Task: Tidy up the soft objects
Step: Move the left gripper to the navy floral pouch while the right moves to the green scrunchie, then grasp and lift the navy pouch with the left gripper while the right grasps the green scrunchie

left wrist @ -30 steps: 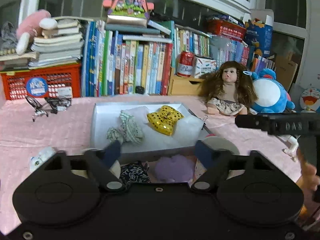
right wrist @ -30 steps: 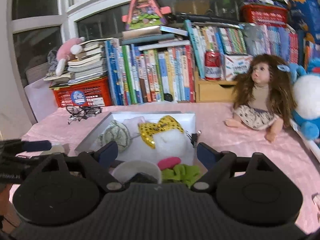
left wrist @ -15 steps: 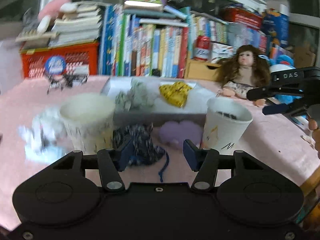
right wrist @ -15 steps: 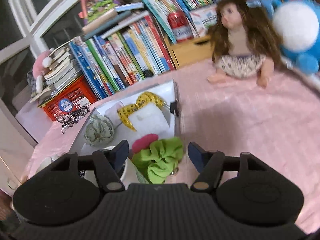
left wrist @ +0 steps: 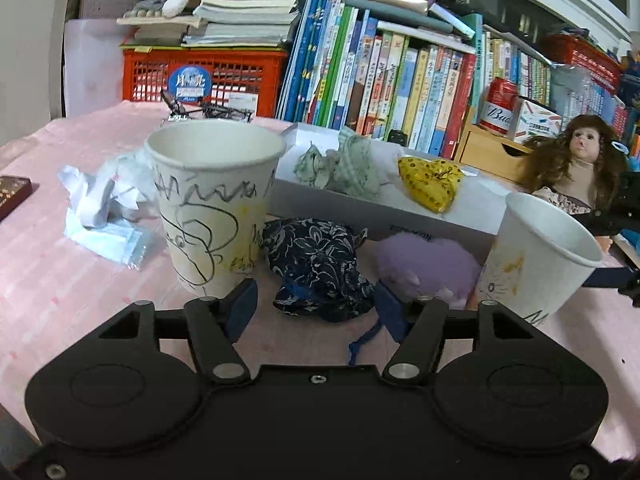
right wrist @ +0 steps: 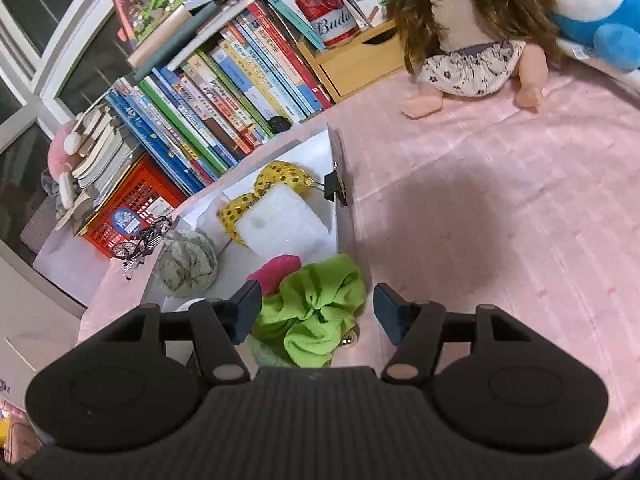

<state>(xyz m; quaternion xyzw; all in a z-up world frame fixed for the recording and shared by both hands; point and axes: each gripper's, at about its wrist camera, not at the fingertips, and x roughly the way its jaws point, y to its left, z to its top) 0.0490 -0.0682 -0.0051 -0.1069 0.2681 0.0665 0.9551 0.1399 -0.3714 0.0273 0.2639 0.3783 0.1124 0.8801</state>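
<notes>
Left gripper (left wrist: 314, 310): jaws are opening – the dark floral scrunchie (left wrist: 320, 266) is framed between the fingers, no pad pressing on it.
Right gripper (right wrist: 318, 312): jaws stand spread – the green scrunchie (right wrist: 316, 306) lies between them, not pinched.
Location: the floral scrunchie is seen on the pink cloth (left wrist: 60, 280), between the scribbled paper cup (left wrist: 214, 204) and a purple pouf (left wrist: 428, 266), in front of the white tray (left wrist: 400, 210); the green one sits at the tray's near corner.
Handling: both are judged light, soft, easily squashed – best pinched across the bunched middle, not by the loose blue cord (left wrist: 362, 340).
Change since a second ago: both views are now lower and nearer; the cups, then mostly hidden, are fully shown.
</notes>
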